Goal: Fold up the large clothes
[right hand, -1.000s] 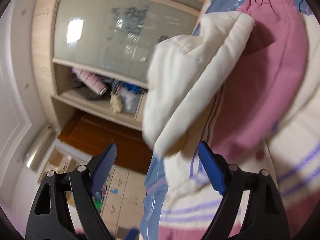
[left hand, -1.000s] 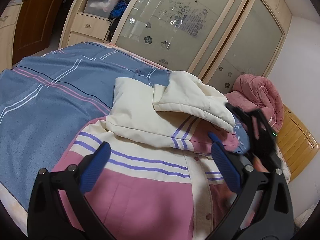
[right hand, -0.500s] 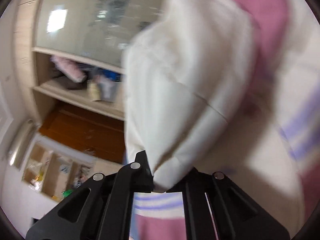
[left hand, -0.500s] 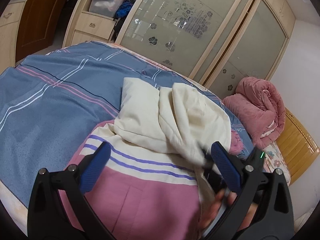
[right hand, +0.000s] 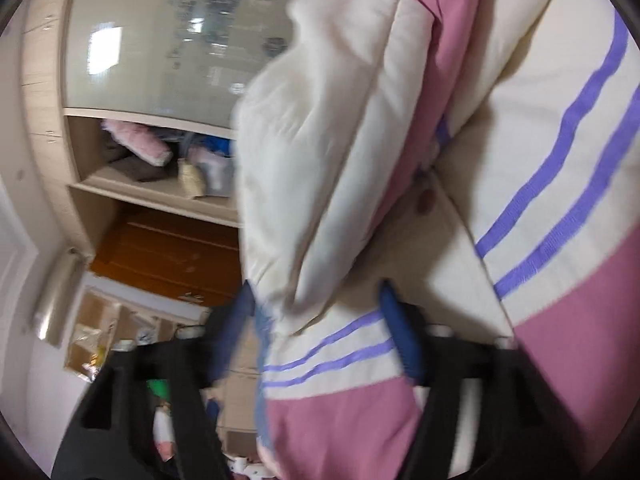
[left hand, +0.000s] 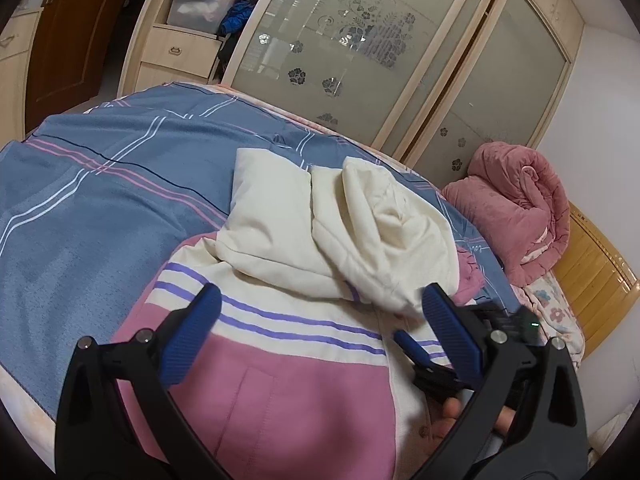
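Both tongs (left hand: 320,330) (right hand: 316,332) agape over jacket (left hand: 280,380)

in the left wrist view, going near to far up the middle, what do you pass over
left gripper → pink and cream striped jacket → its cream hood → blue plaid bedspread → frosted glass wardrobe doors

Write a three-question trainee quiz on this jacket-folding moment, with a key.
1. True or false: the left gripper is clamped on the jacket.
2. The cream sleeve lies: A) folded across the jacket body, B) hanging off the bed, C) on the pink quilt.
3. Fill in: the right gripper is ___.

Key: 1 false; 2 A; 3 open.
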Motion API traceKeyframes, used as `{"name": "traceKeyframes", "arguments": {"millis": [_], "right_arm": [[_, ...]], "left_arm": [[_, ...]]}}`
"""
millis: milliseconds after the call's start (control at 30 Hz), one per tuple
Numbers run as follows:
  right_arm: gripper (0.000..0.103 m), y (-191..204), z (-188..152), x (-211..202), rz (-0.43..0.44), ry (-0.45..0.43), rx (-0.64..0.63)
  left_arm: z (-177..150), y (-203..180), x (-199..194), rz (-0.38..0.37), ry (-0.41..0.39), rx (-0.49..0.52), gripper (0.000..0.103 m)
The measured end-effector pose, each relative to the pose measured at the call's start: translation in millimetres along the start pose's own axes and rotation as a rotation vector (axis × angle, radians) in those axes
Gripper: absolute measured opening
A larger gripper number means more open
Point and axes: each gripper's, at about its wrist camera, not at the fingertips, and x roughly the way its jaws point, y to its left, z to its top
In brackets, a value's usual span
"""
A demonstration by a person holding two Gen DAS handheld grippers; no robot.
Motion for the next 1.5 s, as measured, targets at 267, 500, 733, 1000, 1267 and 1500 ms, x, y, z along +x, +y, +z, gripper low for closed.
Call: {"name": "traceKeyframes", "arguments": {"millis": [267, 500, 733, 1000, 1267, 1500], "right_arm": [[0.092, 48.1, -29.0, -99.6, -0.076, 0.023, -0.43], [0.102, 91.7, -73.3, -185.8, -0.195, -0.254, -0.98], [0.102, 91.1, -111.6, -185.9, -0.372, -0.445, -1.176], [0.102, 78.8, -91.6, -178.7, -0.432, -0.322, -1.107], [0.102, 66.0, -76.3, -202.4, -0.451, -0.303, -1.068], [0.102, 60.7, -76.0, -216.1, -0.479, -0.327, -1.089]], "left_arm": [[-8.7, -7.1, -1.4, 0.009, 0.028, 0.066, 0.101], [-30.5, -38.2, -21.0, 0.032, 0.04, 0.241, 0.101], [-67.6, -71.4, -45.1, 0.094, 0.017, 0.43, 0.101], [-98.7, -76.1, -61.9, 0.165, 0.012, 0.467, 0.101], [-107.5, -74.1, -62.5, 0.192, 0.011, 0.432, 0.101], [-106.3, -80.4, -55.6, 0.186, 0.014, 0.441, 0.101]]}}
